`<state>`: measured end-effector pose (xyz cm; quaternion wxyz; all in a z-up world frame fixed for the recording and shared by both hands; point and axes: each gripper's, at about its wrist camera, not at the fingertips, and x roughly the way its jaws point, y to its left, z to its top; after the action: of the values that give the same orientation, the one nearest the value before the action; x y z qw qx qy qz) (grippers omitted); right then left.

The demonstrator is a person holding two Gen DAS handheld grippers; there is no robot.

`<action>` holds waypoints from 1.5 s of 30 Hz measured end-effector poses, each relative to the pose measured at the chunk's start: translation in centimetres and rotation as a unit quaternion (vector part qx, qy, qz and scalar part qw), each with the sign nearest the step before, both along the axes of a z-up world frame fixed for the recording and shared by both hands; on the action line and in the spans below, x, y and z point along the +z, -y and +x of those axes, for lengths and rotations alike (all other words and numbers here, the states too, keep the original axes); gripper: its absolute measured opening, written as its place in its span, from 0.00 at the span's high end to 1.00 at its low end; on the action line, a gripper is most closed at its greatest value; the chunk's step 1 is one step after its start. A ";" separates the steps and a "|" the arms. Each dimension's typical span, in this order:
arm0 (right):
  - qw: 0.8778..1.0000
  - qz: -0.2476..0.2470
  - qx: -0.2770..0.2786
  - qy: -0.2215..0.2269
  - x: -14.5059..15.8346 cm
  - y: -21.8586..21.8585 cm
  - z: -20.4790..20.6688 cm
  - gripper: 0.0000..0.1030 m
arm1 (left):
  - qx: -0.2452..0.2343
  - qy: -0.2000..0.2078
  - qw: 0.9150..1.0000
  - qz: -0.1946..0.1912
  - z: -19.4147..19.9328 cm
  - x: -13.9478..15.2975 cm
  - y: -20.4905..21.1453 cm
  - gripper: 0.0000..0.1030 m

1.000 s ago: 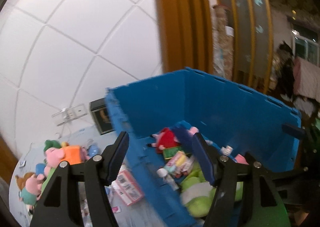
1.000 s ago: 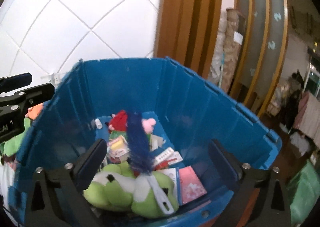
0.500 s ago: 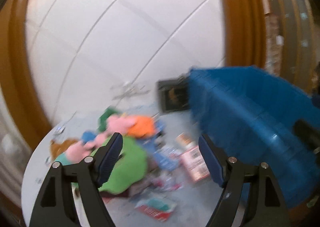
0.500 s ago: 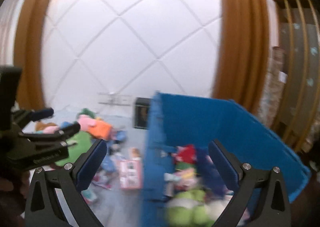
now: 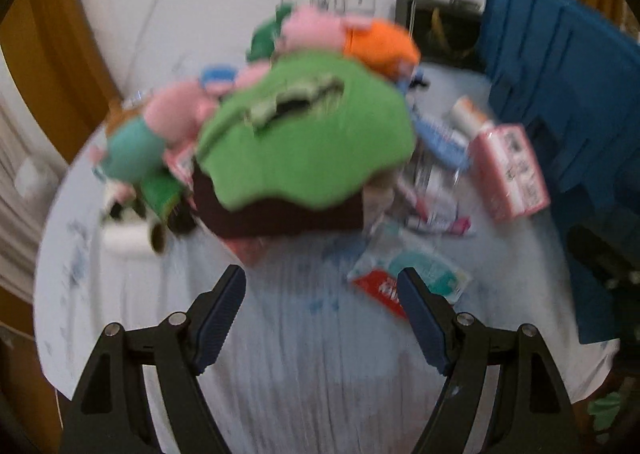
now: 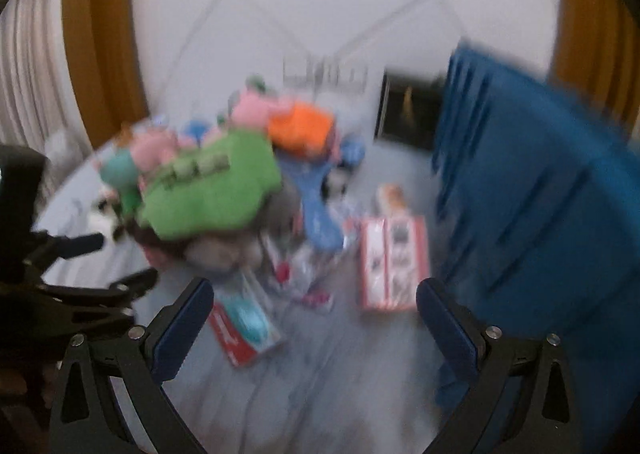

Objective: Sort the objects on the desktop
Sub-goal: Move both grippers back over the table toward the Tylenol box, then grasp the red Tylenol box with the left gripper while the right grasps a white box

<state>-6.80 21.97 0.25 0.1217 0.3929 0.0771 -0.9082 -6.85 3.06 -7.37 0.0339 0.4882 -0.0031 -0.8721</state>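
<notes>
Toys (image 5: 304, 142) crowd the table's (image 5: 304, 354) far side, seemingly beside the blue bin (image 5: 568, 102); left gripper (image 5: 322, 318) and right gripper (image 6: 316, 330) gape empty.

Fuzzy cloth green plush (image 5: 308, 130); ribbed plastic blue crate (image 5: 568, 102); glossy pink box (image 5: 508, 170)

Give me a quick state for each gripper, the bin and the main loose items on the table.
left gripper: open, empty, above the table.
right gripper: open, empty.
blue bin: upright at the table's right side; inside not visible.
green plush: on the table, topping the toy pile.
pink box: lying flat beside the bin.
red-and-teal packet: lying flat, nearest the left gripper.
</notes>
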 end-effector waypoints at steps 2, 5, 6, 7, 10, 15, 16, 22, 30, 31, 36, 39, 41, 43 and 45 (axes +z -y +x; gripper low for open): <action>0.999 0.013 -0.003 0.030 -3.0 0.0 -1.2 0.00 | 0.005 0.018 1.000 0.010 -0.4 -1.6 0.0 0.24; 0.998 0.022 -0.012 0.061 -5.8 -0.7 -2.1 0.00 | 0.010 0.040 0.998 0.040 -1.7 -4.1 -1.1 0.24; 0.997 0.026 -0.014 0.069 -6.5 -1.0 -2.3 0.00 | 0.015 0.044 0.997 0.056 -2.5 -4.8 -1.6 0.24; 0.997 0.029 -0.016 0.074 -6.8 -1.4 -2.4 0.00 | 0.020 0.046 0.996 0.068 -2.9 -5.2 -1.9 0.24; 0.995 0.040 -0.011 0.089 -7.9 -2.3 -2.6 0.00 | 0.031 0.046 0.993 0.101 -4.5 -6.2 -3.0 0.24; 0.994 0.066 0.015 0.089 -8.9 -2.1 -2.4 0.00 | 0.033 0.064 0.995 0.069 -5.4 -8.2 -4.3 0.21; 0.994 0.065 0.017 0.092 -9.1 -2.2 -2.5 0.00 | 0.028 0.058 0.996 0.058 -5.0 -8.2 -4.2 0.21; 0.993 0.023 0.032 0.110 -9.9 -2.0 -3.5 0.00 | 0.036 0.065 0.997 -0.002 -1.8 -8.6 -1.0 0.21; 0.989 0.002 0.079 0.127 -11.6 2.6 -5.0 0.09 | 0.043 0.059 0.997 -0.030 0.3 -8.5 1.5 0.23; 0.988 0.007 0.083 0.127 -11.9 3.2 -5.2 0.24 | 0.043 0.061 0.997 -0.031 0.5 -8.4 1.7 0.23; 0.986 0.014 0.104 0.132 -13.0 5.8 -6.3 0.41 | 0.043 0.062 0.997 -0.026 1.2 -8.2 2.3 0.23; 0.985 0.023 0.108 0.135 -13.9 7.0 -6.9 0.42 | 0.041 0.063 0.997 -0.033 1.5 -8.1 2.3 0.23; 0.985 0.031 0.106 0.136 -14.4 7.5 -7.4 0.42 | 0.038 0.063 0.997 -0.030 1.8 -7.9 2.3 0.25; 0.985 0.035 0.105 0.135 -14.6 7.9 -7.7 0.42 | 0.036 0.063 0.997 -0.028 2.1 -7.7 2.3 0.28; 0.983 0.040 0.109 0.139 -15.0 8.4 -8.0 0.59 | 0.034 0.061 0.997 -0.024 2.4 -7.4 2.3 0.34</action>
<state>-14.81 13.55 -14.80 0.2134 0.5090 0.1384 -0.8223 -4.44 0.73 -14.82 0.0752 0.5397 -0.0093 -0.8385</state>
